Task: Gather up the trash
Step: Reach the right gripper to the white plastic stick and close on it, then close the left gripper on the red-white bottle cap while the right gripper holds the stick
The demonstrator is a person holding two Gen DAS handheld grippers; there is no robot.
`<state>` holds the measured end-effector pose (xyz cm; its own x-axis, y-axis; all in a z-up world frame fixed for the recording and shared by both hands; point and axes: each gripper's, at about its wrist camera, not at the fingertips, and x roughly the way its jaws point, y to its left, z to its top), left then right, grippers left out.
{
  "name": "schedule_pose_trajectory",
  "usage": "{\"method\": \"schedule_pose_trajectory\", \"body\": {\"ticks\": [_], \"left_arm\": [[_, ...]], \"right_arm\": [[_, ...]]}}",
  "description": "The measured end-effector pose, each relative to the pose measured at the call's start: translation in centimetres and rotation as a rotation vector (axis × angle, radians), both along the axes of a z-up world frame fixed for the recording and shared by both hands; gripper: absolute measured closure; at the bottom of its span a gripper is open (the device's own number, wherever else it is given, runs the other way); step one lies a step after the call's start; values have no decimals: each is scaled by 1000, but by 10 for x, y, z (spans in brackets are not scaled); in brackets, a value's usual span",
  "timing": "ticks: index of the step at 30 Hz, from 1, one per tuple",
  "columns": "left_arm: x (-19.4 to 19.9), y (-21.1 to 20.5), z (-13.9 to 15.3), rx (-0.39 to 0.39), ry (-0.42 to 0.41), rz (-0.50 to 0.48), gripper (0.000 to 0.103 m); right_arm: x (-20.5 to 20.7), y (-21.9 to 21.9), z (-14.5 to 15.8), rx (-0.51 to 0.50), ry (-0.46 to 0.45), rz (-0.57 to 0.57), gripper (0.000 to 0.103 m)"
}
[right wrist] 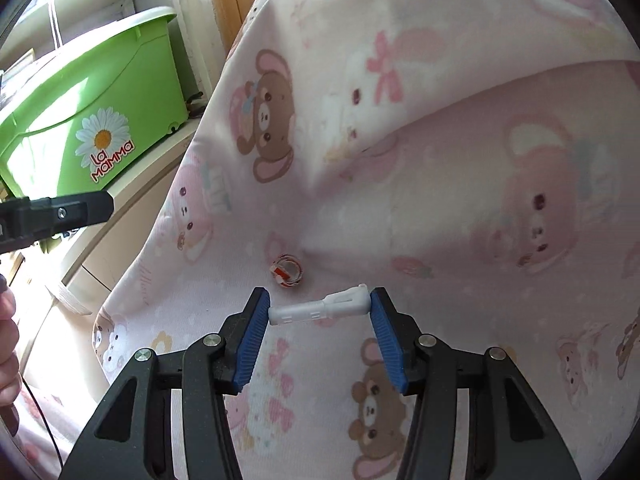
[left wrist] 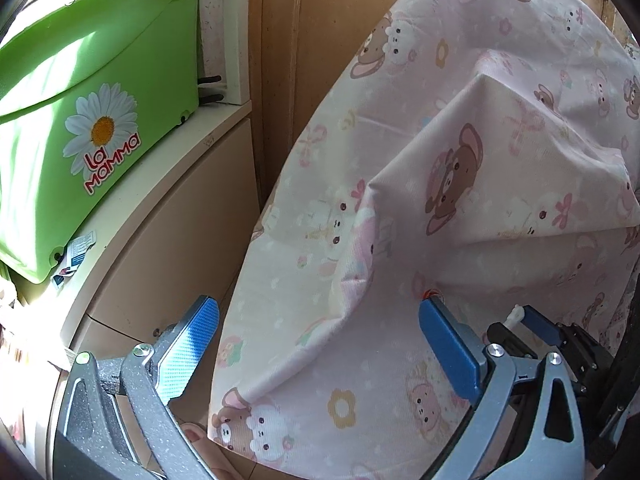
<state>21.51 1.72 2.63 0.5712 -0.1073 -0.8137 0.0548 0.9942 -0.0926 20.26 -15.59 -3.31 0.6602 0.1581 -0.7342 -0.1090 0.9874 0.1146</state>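
I saw the white plastic cap piece [right wrist: 318, 307] lying crosswise between the right gripper [right wrist: 320, 312] fingers, ends touching both pads, on the bear-print sheet [right wrist: 460, 200]. The left gripper [left wrist: 316, 344] stood apart, empty.

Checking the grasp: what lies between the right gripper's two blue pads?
In the right wrist view, a white plastic piece spans the right gripper end to end, both pads touching it. A red-and-white ring lies just beyond on the pink sheet.
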Motion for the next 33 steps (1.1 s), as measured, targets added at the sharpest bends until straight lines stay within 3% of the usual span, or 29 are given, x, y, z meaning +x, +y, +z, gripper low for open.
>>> {"method": "schedule_pose_trajectory", "body": {"ticks": [4,7,9,10,15,22,28,31,33], "left_arm": [[10,-23,-11,-29,82,-74,26],[20,-39,-20,-106,149,-119,43],[26,-50,-25,-144,180,-150,63],[29,-57,-26,-141,187,-160,66],[39,-87,-37,-39,172,-184,67],[51,-111,-64,-12,204,-186,67],[60,-117,-76,-35,233,-174,68],[62,-122,-78,-31,235,-184,77],[63,-124,-79,-23,239,-182,90]], "right_arm": [[-5,-20,-1,-93,26,-58,49],[-7,-35,-4,-88,44,-102,49],[-9,-42,-2,-85,36,-113,49],[-10,-44,0,-89,30,-116,49],[-19,-63,7,-71,19,-131,49],[-19,-64,13,-86,-1,-129,49],[-27,-75,19,-87,-3,-128,49],[-27,-77,19,-87,-5,-131,49],[-31,-83,21,-91,-5,-137,49]]}}
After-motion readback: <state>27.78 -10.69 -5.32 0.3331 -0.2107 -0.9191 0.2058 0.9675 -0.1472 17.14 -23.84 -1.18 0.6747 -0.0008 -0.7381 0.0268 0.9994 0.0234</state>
